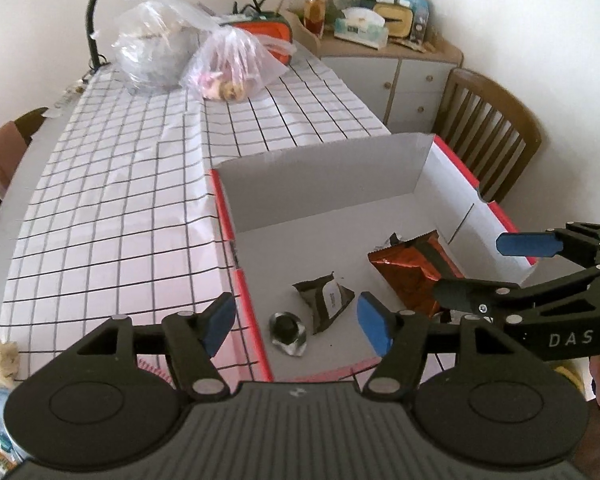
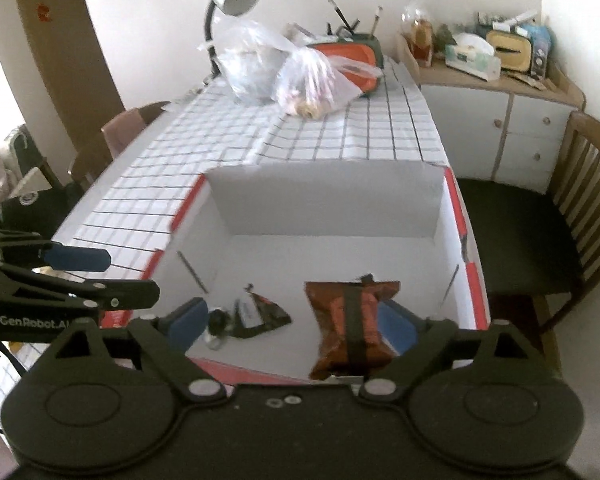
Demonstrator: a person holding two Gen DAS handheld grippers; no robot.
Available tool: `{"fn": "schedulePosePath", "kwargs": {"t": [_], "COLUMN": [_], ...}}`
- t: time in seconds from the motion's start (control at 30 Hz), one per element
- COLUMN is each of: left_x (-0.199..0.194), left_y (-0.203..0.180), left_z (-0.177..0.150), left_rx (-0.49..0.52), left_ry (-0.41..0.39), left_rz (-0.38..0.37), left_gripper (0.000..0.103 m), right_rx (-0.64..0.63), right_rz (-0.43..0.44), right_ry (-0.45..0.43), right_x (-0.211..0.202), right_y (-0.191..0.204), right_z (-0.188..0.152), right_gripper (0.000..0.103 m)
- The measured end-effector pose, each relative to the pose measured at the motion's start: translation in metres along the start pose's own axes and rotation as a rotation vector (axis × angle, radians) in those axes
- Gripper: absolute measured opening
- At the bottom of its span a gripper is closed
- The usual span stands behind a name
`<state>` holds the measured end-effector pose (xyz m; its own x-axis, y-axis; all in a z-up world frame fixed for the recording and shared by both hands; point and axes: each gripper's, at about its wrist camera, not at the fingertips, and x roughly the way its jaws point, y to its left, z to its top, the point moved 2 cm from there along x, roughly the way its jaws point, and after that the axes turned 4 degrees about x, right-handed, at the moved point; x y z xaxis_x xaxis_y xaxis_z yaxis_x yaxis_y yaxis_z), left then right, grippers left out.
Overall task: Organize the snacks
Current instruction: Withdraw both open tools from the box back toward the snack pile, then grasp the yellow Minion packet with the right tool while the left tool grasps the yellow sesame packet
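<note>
I have both grippers above the near end of the open box (image 1: pixel 420 164), which sits on the checked tablecloth (image 1: pixel 112 208).

Starting on the left: my left gripper (image 1: pixel 296 326) has its jaws standing apart with nothing between the blue pads. Beyond its fingertips, on the box floor, I see a small foil cup (image 1: pixel 287 330) and just past it a dark snack packet (image 1: pixel 325 300) with a white label. Its left finger hangs over the box's red edge and the cloth outside it.

To the right, my right gripper (image 2: pixel 296 326) is spread wide and also grips nothing. Ahead of it lies an orange-brown snack bag (image 2: pixel 350 324), flat on the box floor, nearer its right finger than its left; the pads do not appear to press on it. The dark packet and the foil cup lie toward its left finger.

I judge that a drop-off step is ending: three snacks lie in the box and both hands are free. The next step should be fetching more. Far ahead of both grippers, at the other end of the table, two clear plastic bags (image 1: pixel 224 66) hold what look like more snacks, and near my left gripper's left side something pale and crinkly (image 1: pixel 0 364) sits at the table edge; I cannot tell what it is.

The next move calls for lifting clear of the box walls, then reaching forward with the jaws kept apart.
</note>
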<state>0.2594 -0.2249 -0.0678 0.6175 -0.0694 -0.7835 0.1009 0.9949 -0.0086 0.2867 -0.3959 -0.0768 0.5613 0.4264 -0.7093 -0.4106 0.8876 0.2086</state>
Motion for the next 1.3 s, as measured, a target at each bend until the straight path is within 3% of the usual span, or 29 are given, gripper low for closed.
{"fn": "schedulePosePath", "kwargs": {"t": [0.43, 0.63, 0.7, 0.83, 1.3], "left_x": [-0.061, -0.078, -0.083, -0.090, -0.100], "left_y": [0.038, 0.069, 0.081, 0.112, 0.234], "left_z": [-0.031, -0.050, -0.057, -0.070, -0.123], "left_rx": [-0.066, -0.099, -0.106, -0.126, -0.179], "left_ry": [-0.088, -0.099, -0.103, -0.102, -0.045], "left_rz": [-0.024, -0.034, -0.035, -0.042, 0.036], "left_gripper": [0.082, 0.084, 0.086, 0.100, 0.100], "right_rx": [-0.024, -0.035, -0.037, -0.032, 0.019], "right_rz": [0.088, 0.106, 0.114, 0.123, 0.103], "right_ry": [-0.050, -0.044, -0.039, -0.023, 0.059], "right_x": [-0.030, -0.027, -0.024, -0.016, 0.023], "right_y": [0.055, 0.089, 0.104, 0.130, 0.204], "right_z": [-0.006, -0.011, -0.013, -0.018, -0.050], "right_gripper": [0.098, 0.099, 0.099, 0.099, 0.099]}}
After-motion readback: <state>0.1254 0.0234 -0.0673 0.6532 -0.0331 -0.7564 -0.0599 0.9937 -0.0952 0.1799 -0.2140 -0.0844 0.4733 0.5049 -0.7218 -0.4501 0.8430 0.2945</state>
